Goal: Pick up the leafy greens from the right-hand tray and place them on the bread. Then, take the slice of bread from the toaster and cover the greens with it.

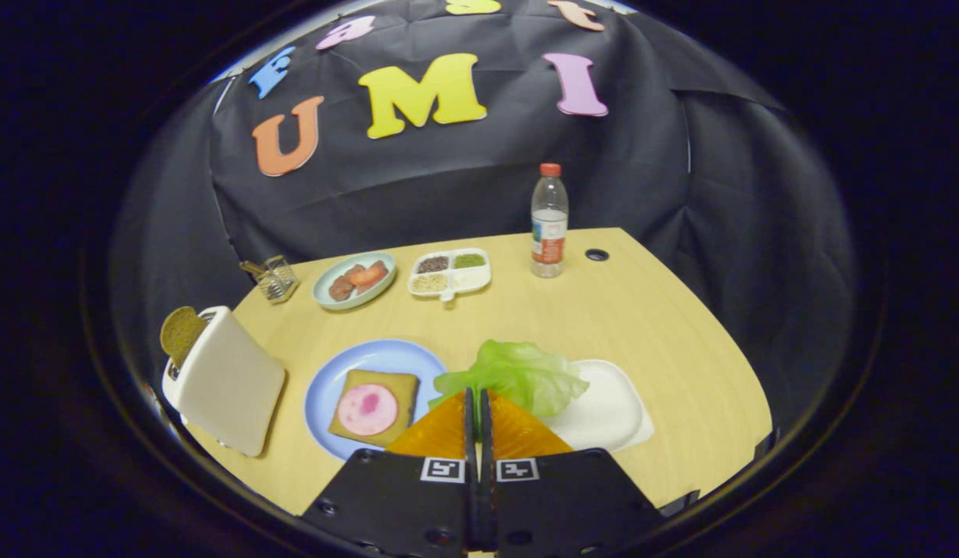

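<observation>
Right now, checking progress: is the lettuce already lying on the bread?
No, the lettuce is pinched in the closed gripper, beside the bread on the blue plate.

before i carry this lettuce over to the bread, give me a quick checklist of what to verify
1. Grip: the gripper has its fingers closed together on the edge of the green lettuce leaf - ok.
2. Leaf clear of the white oblong tray: lifted or resting, cannot tell.
3. Target: the square bread slice topped with a pink round of meat lies flat on the light blue round plate, just beside the fingers - ok.
4. Path from leaf to bread: nothing in between - ok.
5. Second slice: the brown bread slice stands up out of the white toaster - ok.
</observation>
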The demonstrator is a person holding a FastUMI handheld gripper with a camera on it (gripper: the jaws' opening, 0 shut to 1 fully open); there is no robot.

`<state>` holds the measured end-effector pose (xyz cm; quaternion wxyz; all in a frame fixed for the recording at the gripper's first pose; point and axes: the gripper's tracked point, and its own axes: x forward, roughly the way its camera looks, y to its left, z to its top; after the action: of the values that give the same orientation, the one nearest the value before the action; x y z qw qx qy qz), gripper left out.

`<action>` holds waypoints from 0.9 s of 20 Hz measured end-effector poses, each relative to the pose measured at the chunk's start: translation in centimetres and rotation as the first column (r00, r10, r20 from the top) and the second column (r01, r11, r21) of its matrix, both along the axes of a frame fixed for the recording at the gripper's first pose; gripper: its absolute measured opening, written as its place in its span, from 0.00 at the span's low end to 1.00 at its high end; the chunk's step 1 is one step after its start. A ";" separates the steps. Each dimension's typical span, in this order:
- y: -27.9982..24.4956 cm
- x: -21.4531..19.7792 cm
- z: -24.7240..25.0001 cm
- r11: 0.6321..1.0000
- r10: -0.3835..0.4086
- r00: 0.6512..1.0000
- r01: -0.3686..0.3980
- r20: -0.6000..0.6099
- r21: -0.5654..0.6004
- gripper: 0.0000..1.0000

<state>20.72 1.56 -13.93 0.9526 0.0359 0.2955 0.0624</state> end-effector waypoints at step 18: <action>13.5 -1.1 -8.3 0.990 0.137 0.985 -0.138 -0.108 -0.005 0.03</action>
<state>19.67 15.07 -22.19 0.9291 0.0128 0.3482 0.1241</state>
